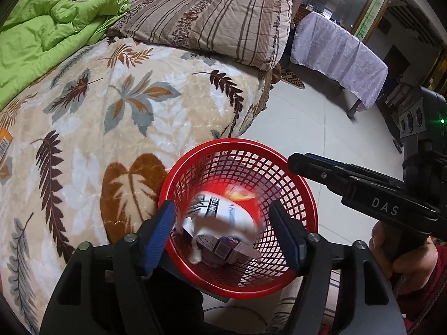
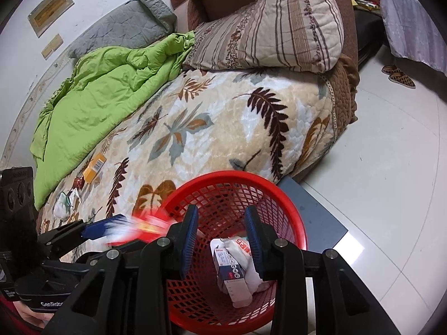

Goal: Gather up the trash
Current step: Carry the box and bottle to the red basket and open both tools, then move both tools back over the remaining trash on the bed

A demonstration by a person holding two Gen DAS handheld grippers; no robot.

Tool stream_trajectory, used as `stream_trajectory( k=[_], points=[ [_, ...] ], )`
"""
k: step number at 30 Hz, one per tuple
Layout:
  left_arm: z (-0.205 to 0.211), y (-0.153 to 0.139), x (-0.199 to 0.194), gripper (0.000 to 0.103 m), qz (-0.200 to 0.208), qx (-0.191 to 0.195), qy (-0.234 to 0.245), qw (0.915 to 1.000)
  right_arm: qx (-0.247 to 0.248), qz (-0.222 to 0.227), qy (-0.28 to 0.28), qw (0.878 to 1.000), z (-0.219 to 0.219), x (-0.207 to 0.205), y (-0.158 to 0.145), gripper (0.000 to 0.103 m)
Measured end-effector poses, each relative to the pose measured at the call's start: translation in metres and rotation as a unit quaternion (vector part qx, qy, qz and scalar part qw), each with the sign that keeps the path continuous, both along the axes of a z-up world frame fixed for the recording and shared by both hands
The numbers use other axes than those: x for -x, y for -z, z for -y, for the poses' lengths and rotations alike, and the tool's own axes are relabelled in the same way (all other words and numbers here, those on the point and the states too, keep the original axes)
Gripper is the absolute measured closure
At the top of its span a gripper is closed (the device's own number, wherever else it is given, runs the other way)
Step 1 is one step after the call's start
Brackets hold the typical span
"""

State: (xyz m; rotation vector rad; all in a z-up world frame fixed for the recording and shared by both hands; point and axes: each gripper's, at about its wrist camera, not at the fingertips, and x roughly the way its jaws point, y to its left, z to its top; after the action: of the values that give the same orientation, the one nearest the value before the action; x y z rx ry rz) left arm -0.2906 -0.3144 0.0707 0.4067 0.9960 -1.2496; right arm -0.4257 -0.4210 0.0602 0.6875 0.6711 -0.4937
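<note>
A red mesh basket (image 1: 304, 195) stands on the floor beside the bed; it also shows in the right wrist view (image 2: 290, 212). My left gripper (image 1: 223, 231) is open above it. A blurred white and red wrapper (image 1: 223, 209) is falling between its fingers, also seen as a blur in the right wrist view (image 2: 139, 226). A purple and white carton (image 1: 229, 248) and white trash (image 2: 232, 265) lie inside the basket. My right gripper (image 2: 222, 237) is open and empty over the basket. An orange box (image 2: 94, 167), a small brown wrapper (image 2: 78, 182) and crumpled white paper (image 2: 62, 205) lie on the bed.
The bed has a leaf-print blanket (image 1: 139, 117), a green quilt (image 1: 50, 36), and a striped pillow (image 1: 218, 22). A grey board (image 2: 315, 215) lies under the basket. A cloth-covered table (image 1: 340, 55) and slippers (image 2: 399, 76) stand on the tiled floor.
</note>
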Motion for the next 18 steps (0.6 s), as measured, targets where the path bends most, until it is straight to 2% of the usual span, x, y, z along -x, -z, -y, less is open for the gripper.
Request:
stream_trajectory(
  k=[3, 9, 18],
  points=[
    [-0.002, -0.002, 0.000, 0.028, -0.003, 0.006, 0.000, 1.0000, 0.003, 0.001, 0.001, 1.000, 0.001, -0.002, -0.003, 0.066],
    [-0.005, -0.005, -0.001, 0.028, -0.007, 0.013, 0.001, 0.9999, 0.009, 0.005, 0.016, 1.000, 0.006, 0.004, -0.011, 0.066],
    [-0.032, -0.023, -0.022, 0.028, -0.004, 0.038, -0.039, 0.9985, 0.003, 0.016, 0.001, 1.000, 0.002, -0.011, -0.017, 0.066]
  ],
)
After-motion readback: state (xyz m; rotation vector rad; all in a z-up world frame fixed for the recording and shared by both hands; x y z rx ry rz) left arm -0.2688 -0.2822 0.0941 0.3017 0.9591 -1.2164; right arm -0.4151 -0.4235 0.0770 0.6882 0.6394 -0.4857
